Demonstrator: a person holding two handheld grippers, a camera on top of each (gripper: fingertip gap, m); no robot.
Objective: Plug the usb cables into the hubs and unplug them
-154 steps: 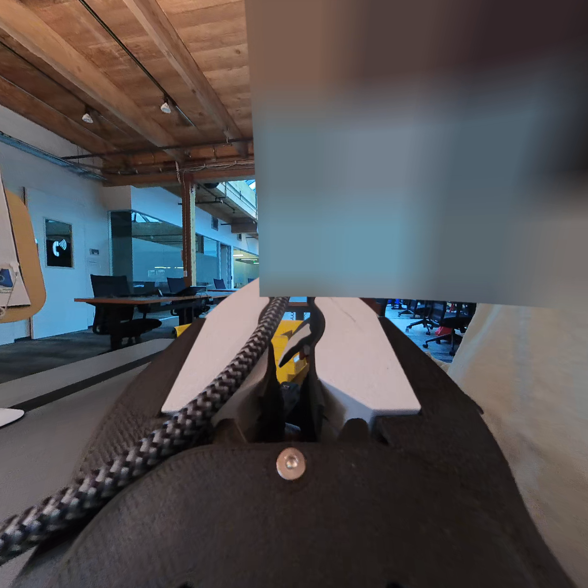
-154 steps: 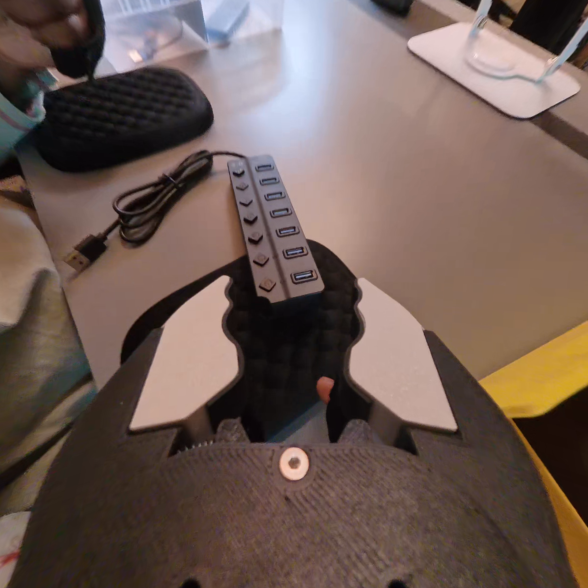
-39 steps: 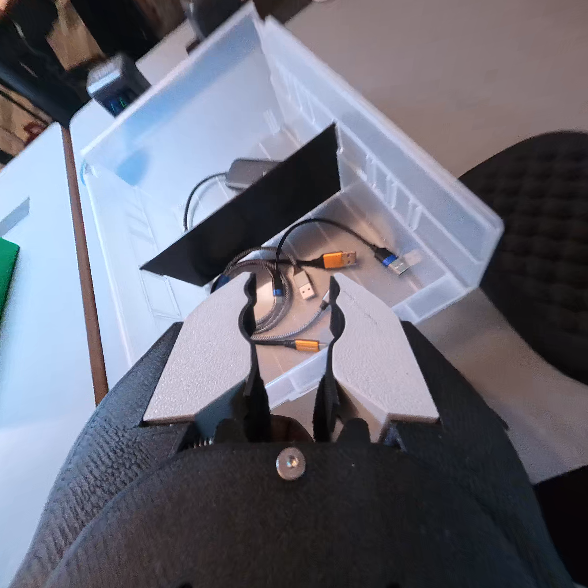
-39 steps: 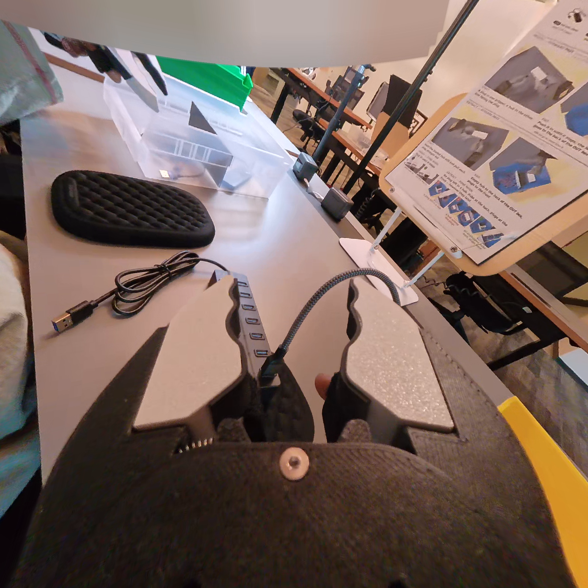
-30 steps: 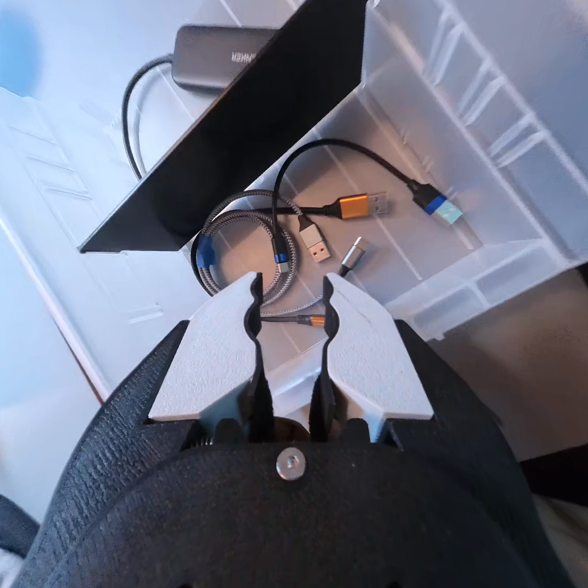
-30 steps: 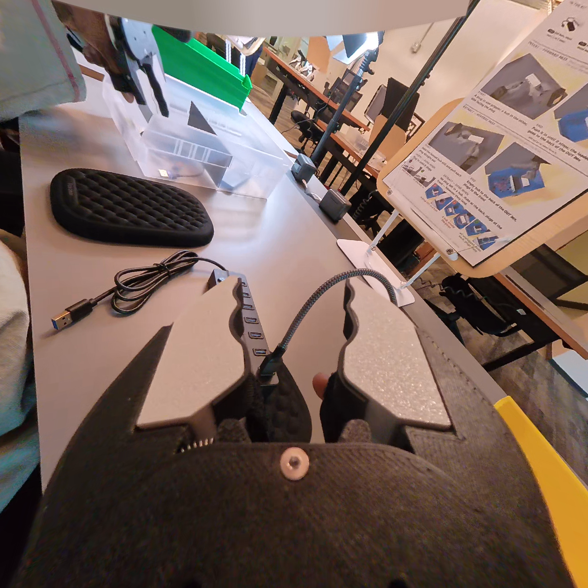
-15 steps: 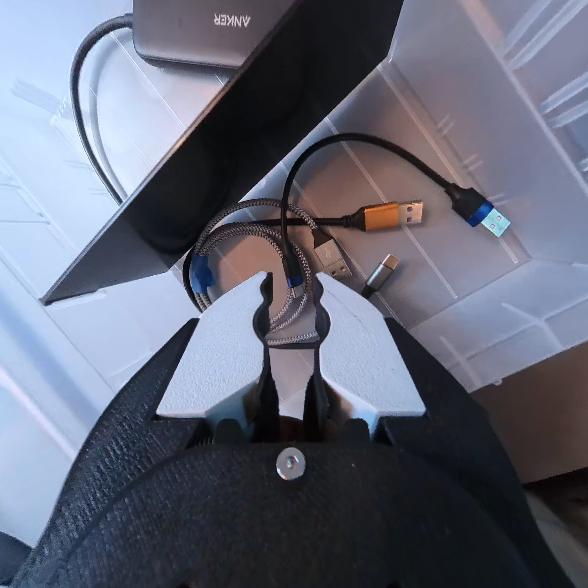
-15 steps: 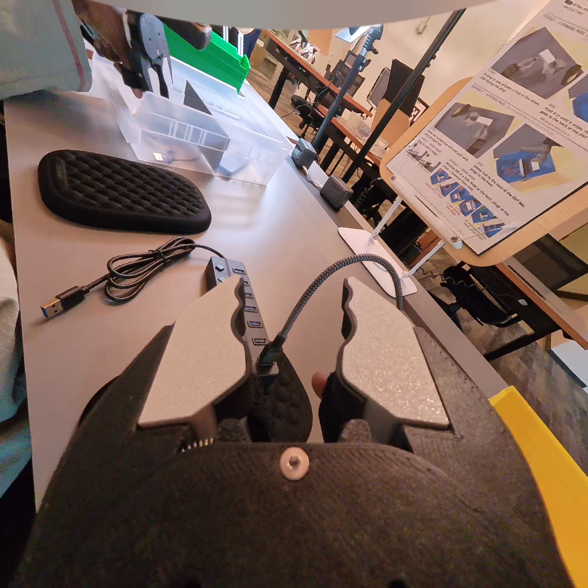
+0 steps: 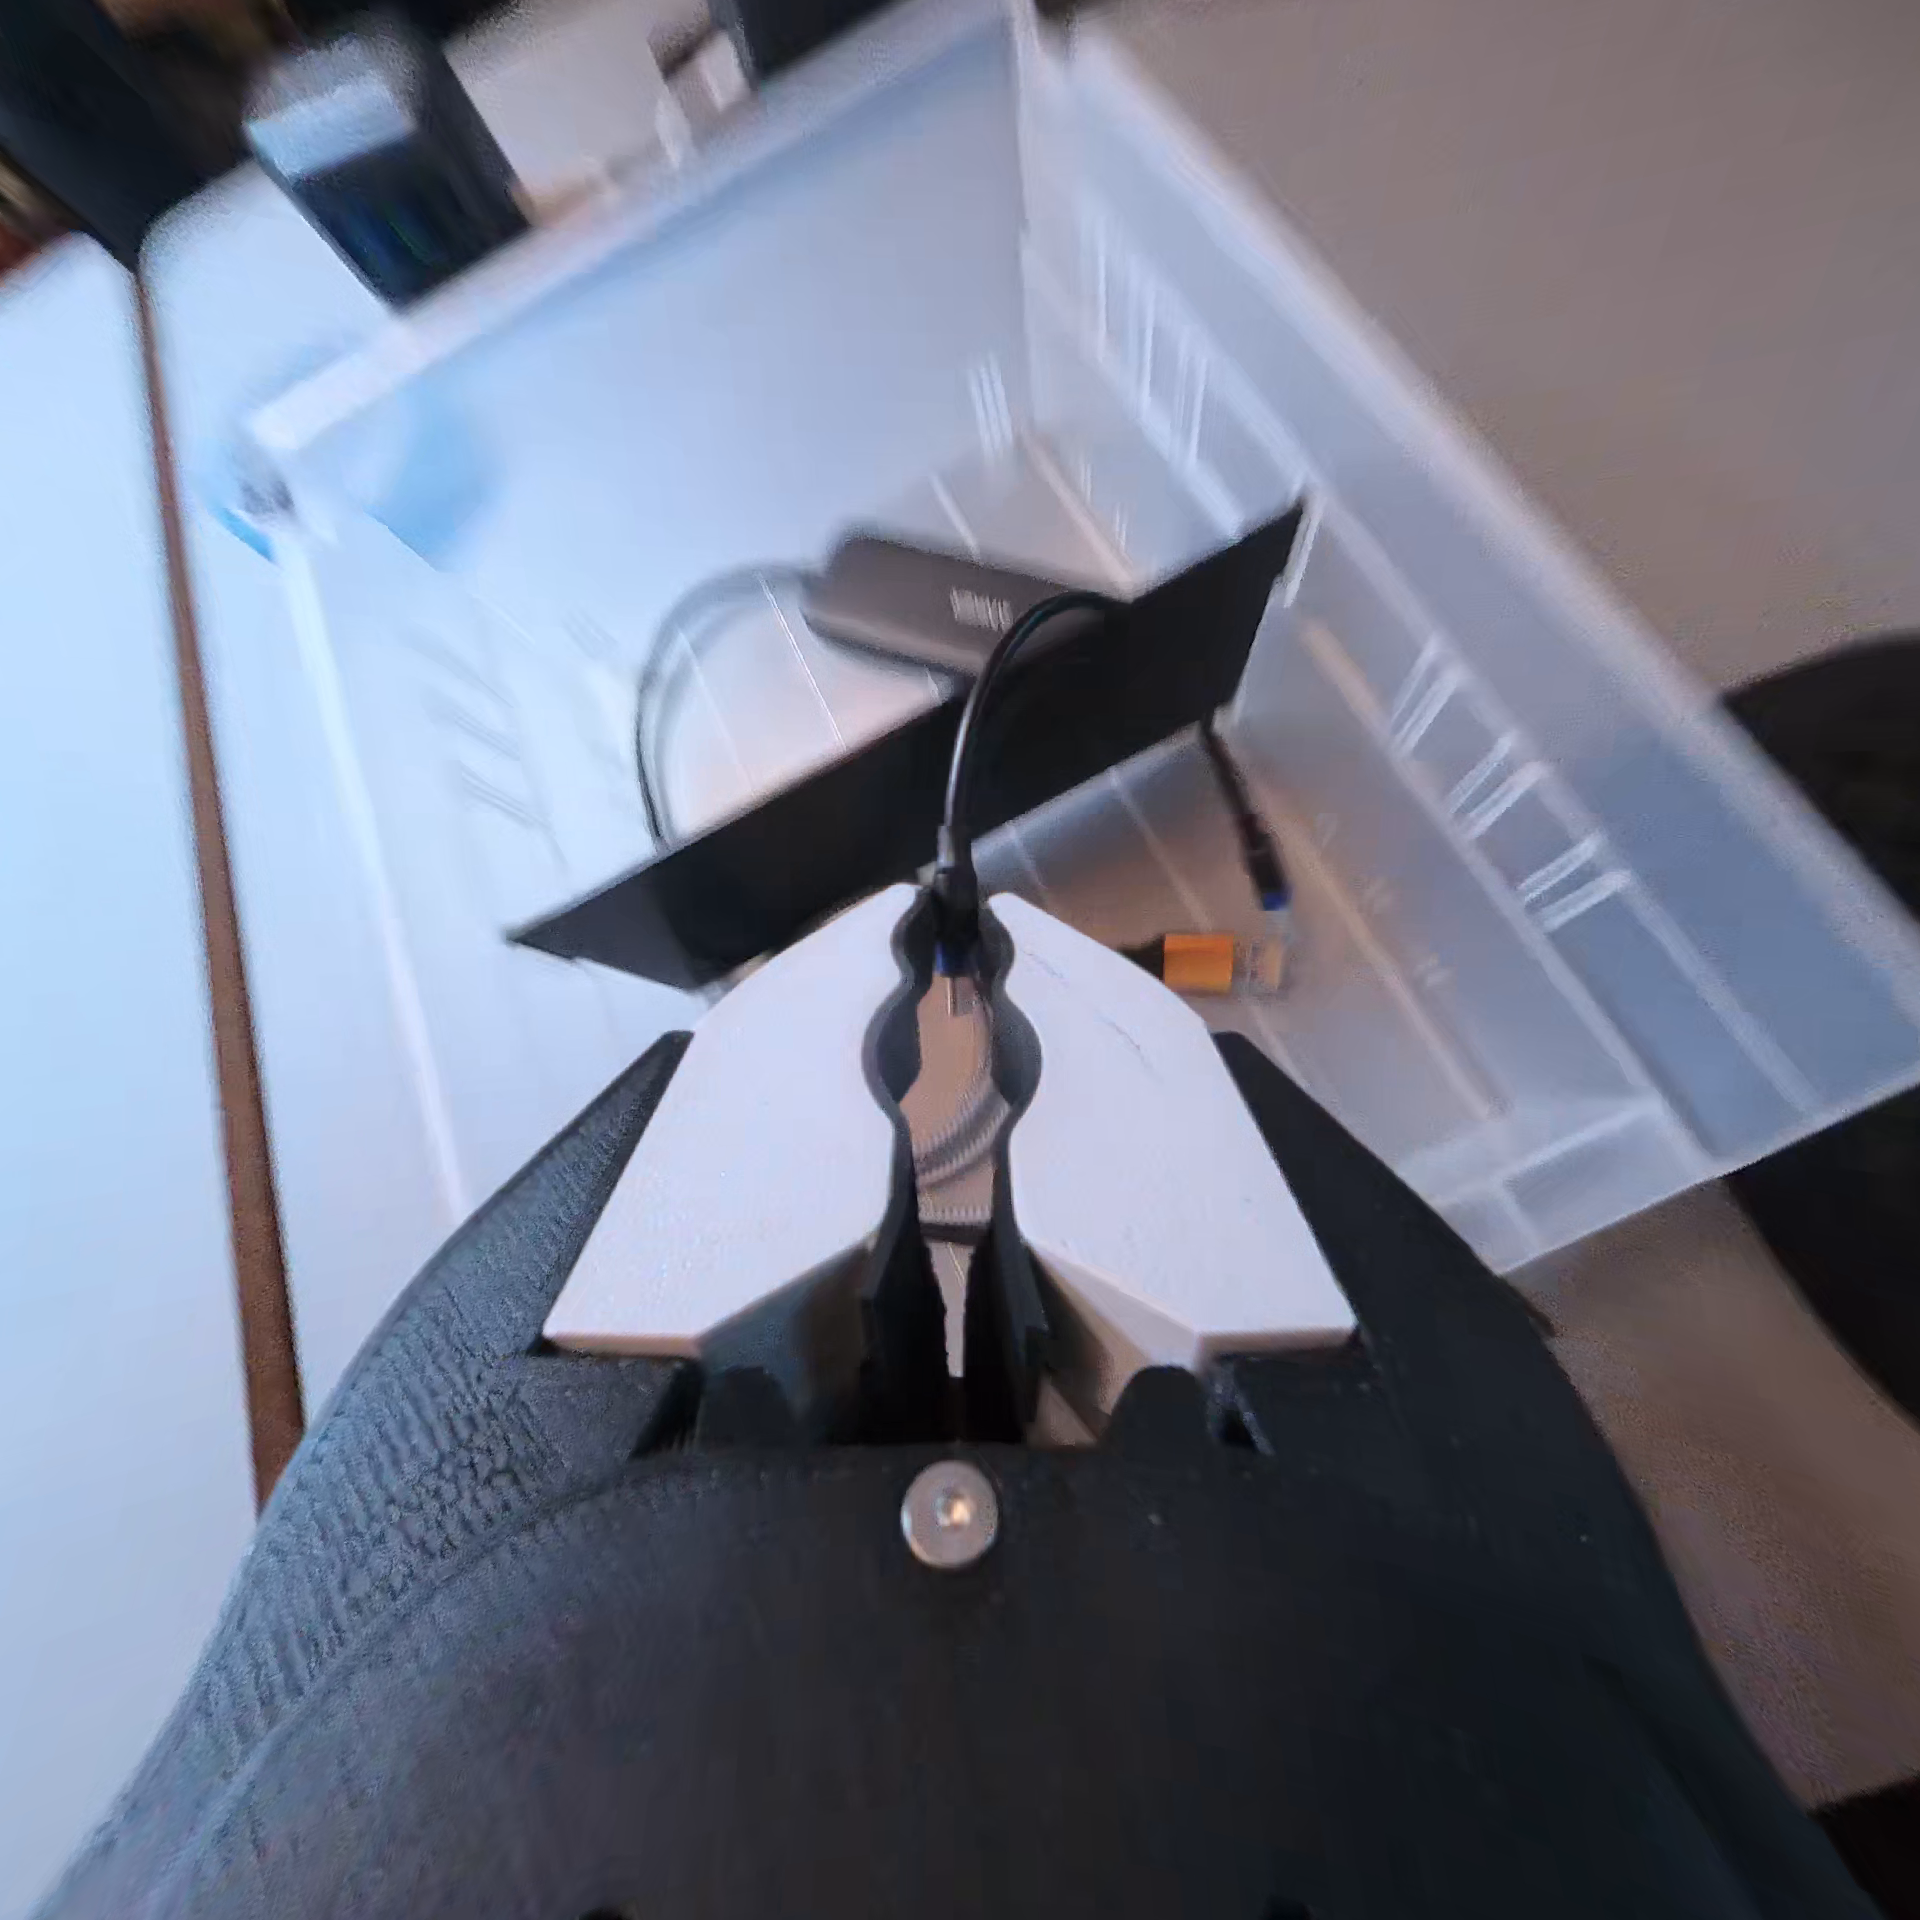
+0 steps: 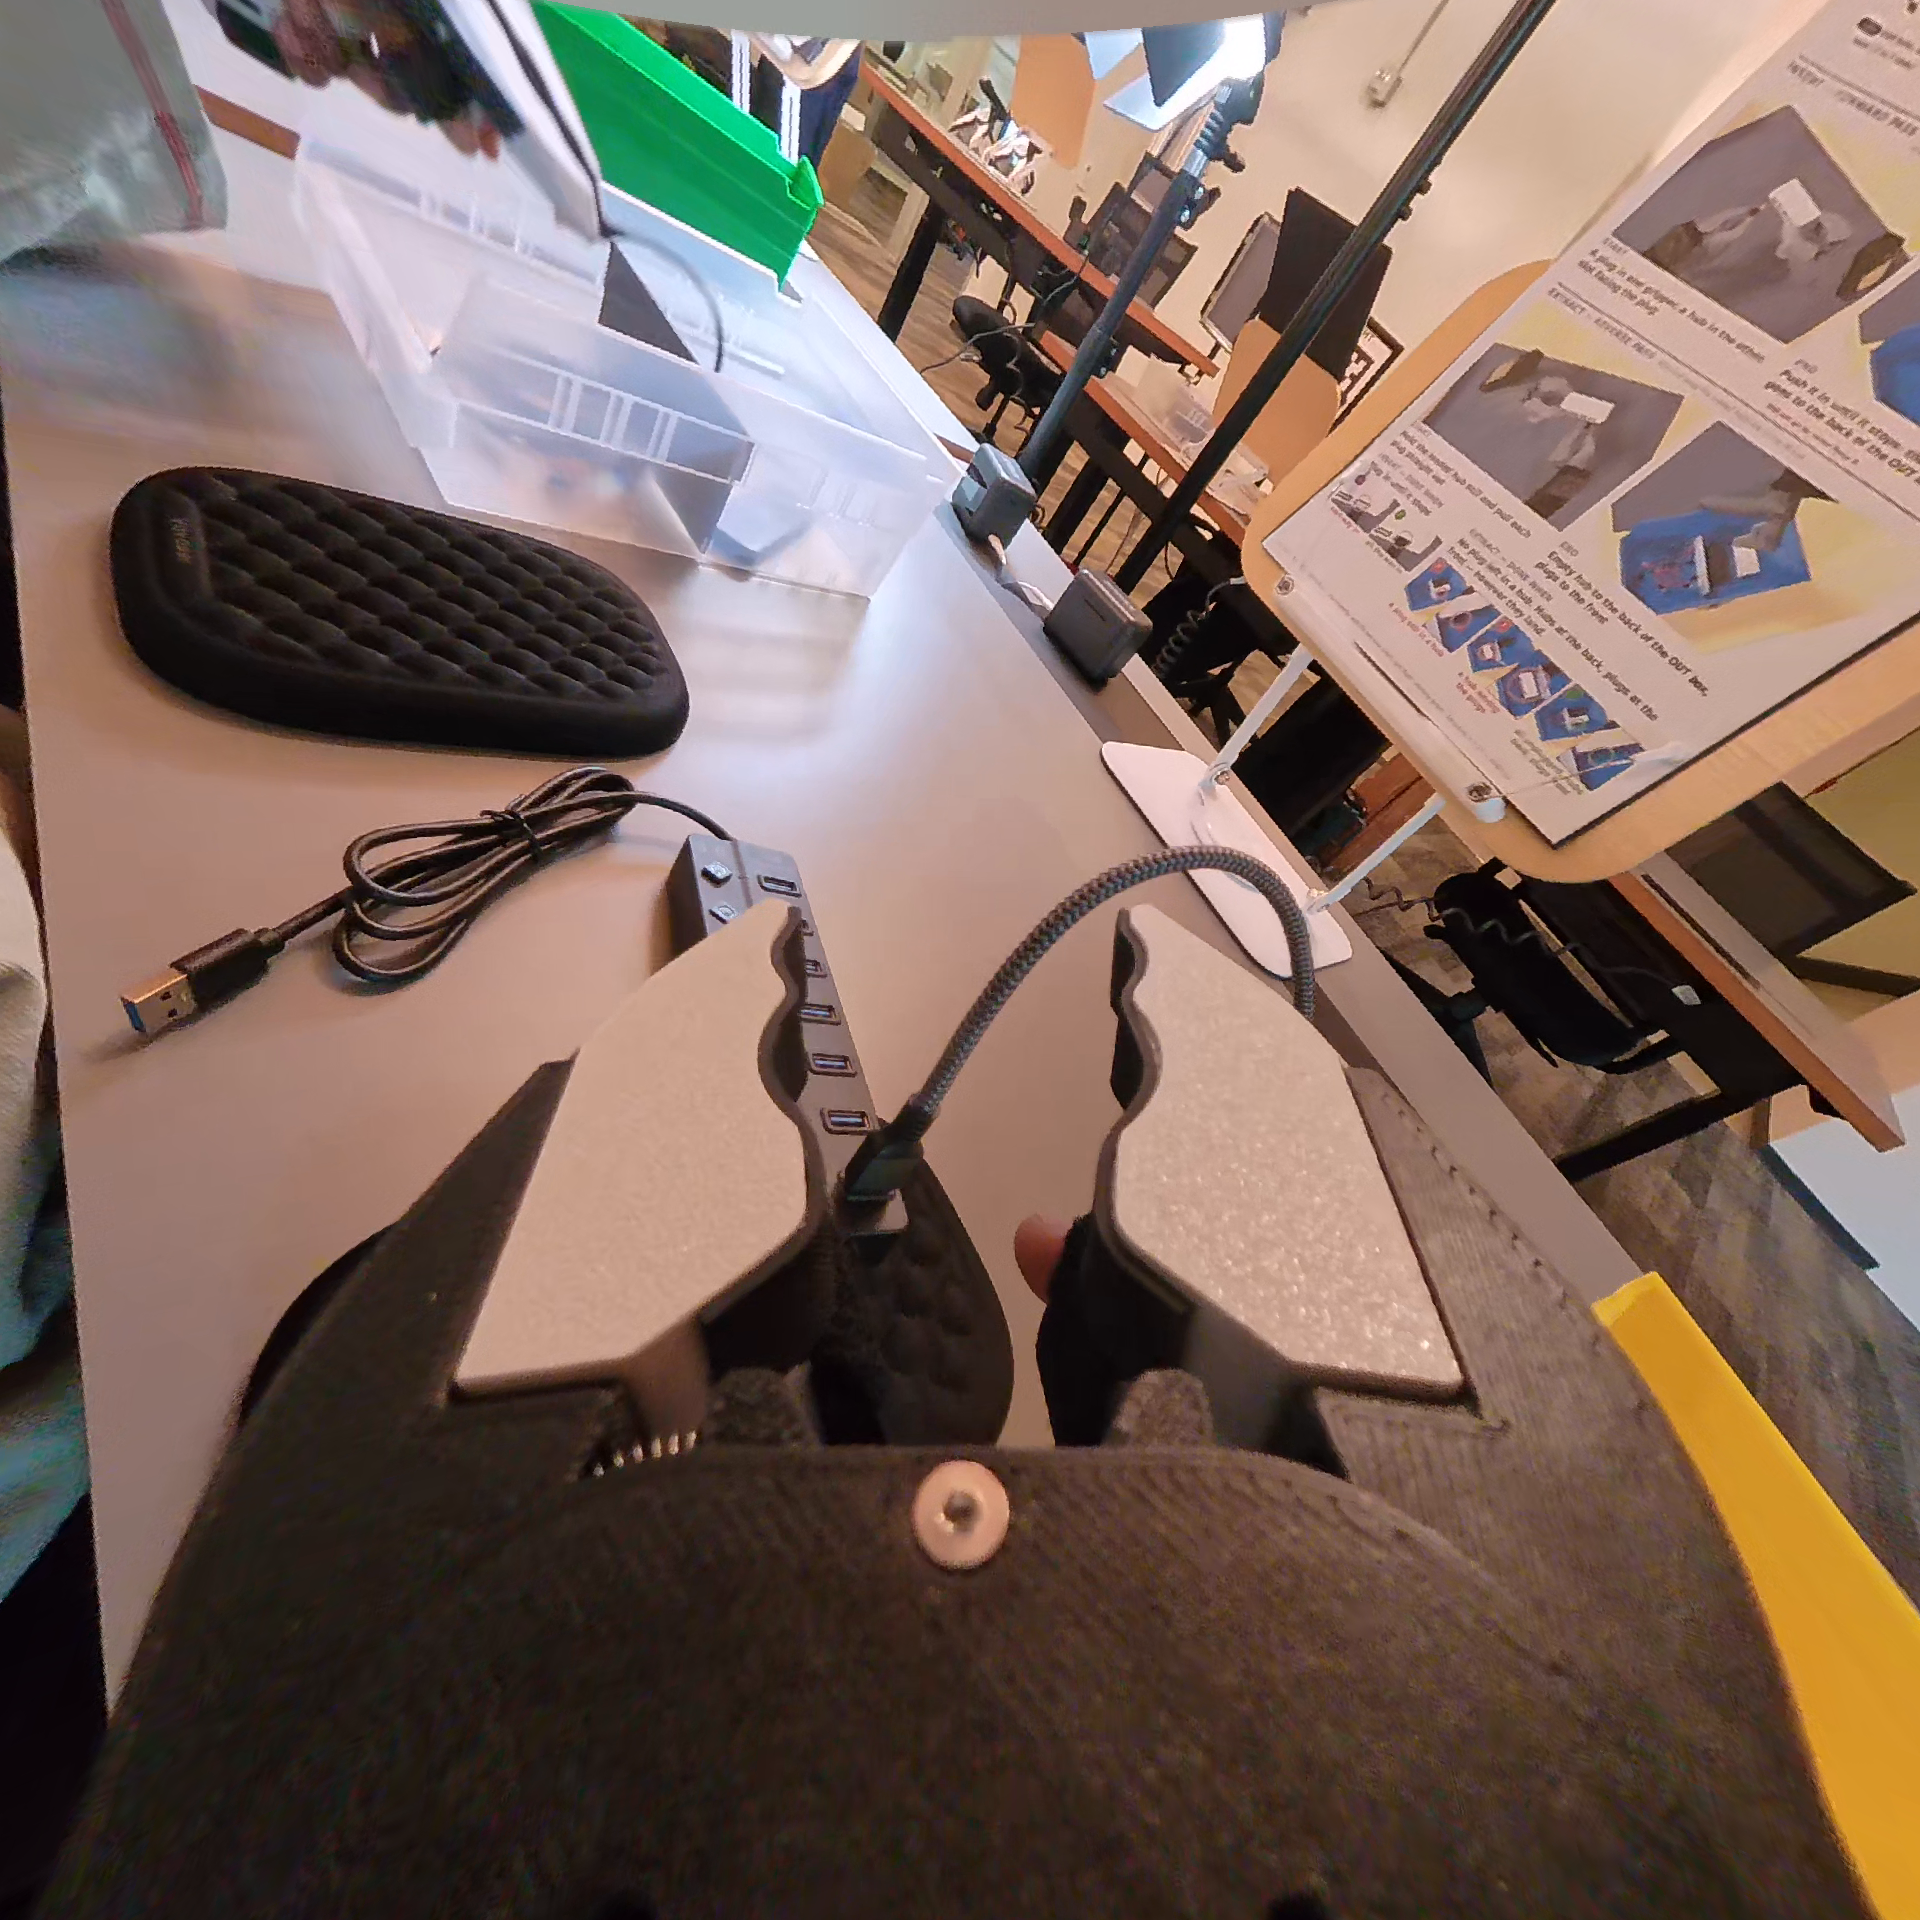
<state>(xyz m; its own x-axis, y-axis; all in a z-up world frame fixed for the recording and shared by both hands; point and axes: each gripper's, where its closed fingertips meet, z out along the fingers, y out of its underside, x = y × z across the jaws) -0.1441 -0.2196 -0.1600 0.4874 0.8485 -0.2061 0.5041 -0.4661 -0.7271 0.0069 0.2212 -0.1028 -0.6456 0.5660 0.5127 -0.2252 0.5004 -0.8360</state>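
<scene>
In the left wrist view my left gripper (image 9: 954, 914) is shut on the blue-ringed plug of a short black USB cable (image 9: 982, 707), held above a clear plastic bin (image 9: 1558, 831). The cable arcs up and hangs down to its other blue plug (image 9: 1273, 914). In the right wrist view my right gripper (image 10: 951, 920) is open, its fingers on either side of a black multi-port hub (image 10: 821, 1029) on the table. A grey braided cable (image 10: 1039, 956) is plugged into the hub's nearest port.
The bin holds a black divider (image 9: 1091, 748), a grey hub (image 9: 914, 603) behind it, an orange plug (image 9: 1195, 956) and a braided coil (image 9: 956, 1153). On the table are a black pad (image 10: 395, 613), the hub's lead (image 10: 468, 883) and an instruction board (image 10: 1621, 416). About 50 centimeters separates my left fingertips from my right. The hub's lead (image 10: 468, 883) is about 15 centimeters from my right fingertips.
My left gripper dropped into the bin, shut on the black cable's plug and lifted it. My right gripper stayed open around the hub, barely moving.
</scene>
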